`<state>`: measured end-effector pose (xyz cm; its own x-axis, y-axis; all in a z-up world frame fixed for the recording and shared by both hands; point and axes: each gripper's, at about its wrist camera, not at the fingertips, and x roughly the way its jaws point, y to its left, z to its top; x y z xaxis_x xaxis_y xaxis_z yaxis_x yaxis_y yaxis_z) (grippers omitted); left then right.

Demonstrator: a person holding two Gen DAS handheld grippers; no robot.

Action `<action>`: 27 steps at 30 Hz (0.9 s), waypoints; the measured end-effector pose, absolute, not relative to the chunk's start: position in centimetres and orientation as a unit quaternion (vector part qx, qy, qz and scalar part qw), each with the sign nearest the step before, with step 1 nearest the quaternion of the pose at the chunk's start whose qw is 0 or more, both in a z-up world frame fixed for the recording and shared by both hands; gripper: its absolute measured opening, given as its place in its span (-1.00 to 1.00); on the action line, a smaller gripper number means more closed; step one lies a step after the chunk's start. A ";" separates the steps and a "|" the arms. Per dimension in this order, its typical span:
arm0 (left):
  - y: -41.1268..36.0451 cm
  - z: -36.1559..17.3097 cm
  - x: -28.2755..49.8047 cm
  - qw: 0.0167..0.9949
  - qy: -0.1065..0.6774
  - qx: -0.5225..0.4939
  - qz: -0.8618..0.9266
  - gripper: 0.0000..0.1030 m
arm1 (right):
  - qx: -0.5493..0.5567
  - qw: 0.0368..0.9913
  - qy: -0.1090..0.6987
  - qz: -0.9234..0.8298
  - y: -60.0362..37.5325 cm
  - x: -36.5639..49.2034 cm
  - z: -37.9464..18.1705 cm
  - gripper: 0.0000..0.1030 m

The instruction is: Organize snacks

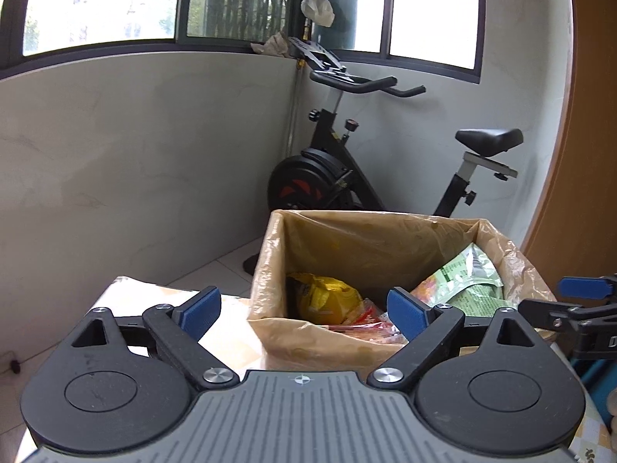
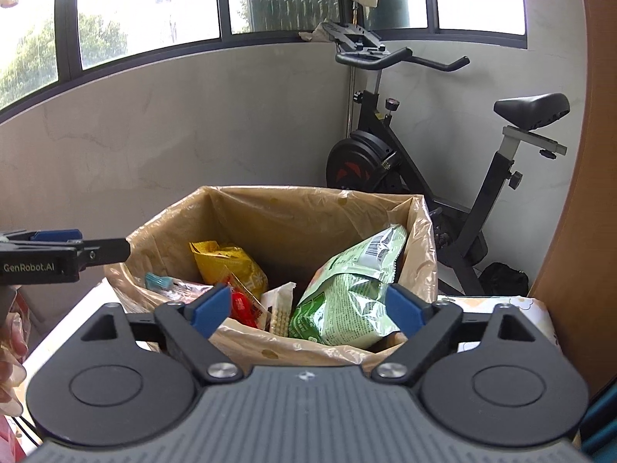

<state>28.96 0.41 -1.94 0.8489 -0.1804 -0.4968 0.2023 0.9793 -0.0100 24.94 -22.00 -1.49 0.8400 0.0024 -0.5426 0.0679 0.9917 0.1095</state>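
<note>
Both grippers, left (image 1: 304, 314) and right (image 2: 306, 312), gape empty; green bag (image 2: 347, 301) leaning on box (image 2: 420, 254) rim may topple out.

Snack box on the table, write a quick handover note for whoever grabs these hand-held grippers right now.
Left hand-held gripper: open, holding nothing.
Right hand-held gripper: open, holding nothing.
Both face the plastic-lined box on the table.
In the box: green snack bag leaning on the right wall, yellow bag at the back, red packets and a pale wafer pack in the middle.
Done: these snacks are in.
Left: no loose snacks show in either view; check the table around the box.
</note>
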 end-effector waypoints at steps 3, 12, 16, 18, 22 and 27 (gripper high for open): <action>0.4 -0.9 27.8 0.965 0.250 0.041 -0.074 0.83 | 0.059 0.961 0.268 -0.023 -21.6 23.6 -0.3 0.90; 0.9 3.2 22.9 0.974 0.211 0.041 -0.066 0.83 | 0.055 0.975 0.213 -0.042 -20.1 18.9 4.3 0.99; 0.2 4.5 20.2 0.978 0.189 0.066 -0.056 0.83 | 0.061 0.978 0.191 -0.052 -19.5 17.1 6.0 1.00; 0.1 5.0 19.1 0.980 0.180 0.064 -0.057 0.83 | 0.060 0.979 0.186 -0.057 -19.2 16.4 6.5 1.00; 0.5 5.5 17.7 0.981 0.176 0.048 -0.063 0.83 | 0.069 0.979 0.183 -0.055 -18.9 15.3 7.2 1.00; 0.6 5.8 17.4 0.982 0.172 0.047 -0.057 0.83 | 0.070 0.979 0.182 -0.059 -18.8 14.6 7.7 1.00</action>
<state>17.36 0.57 5.79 0.9341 -0.0966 -0.3437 0.1286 0.9891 0.0717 14.58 -18.78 7.70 0.9267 -0.0895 -0.3649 0.1405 0.9833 0.1156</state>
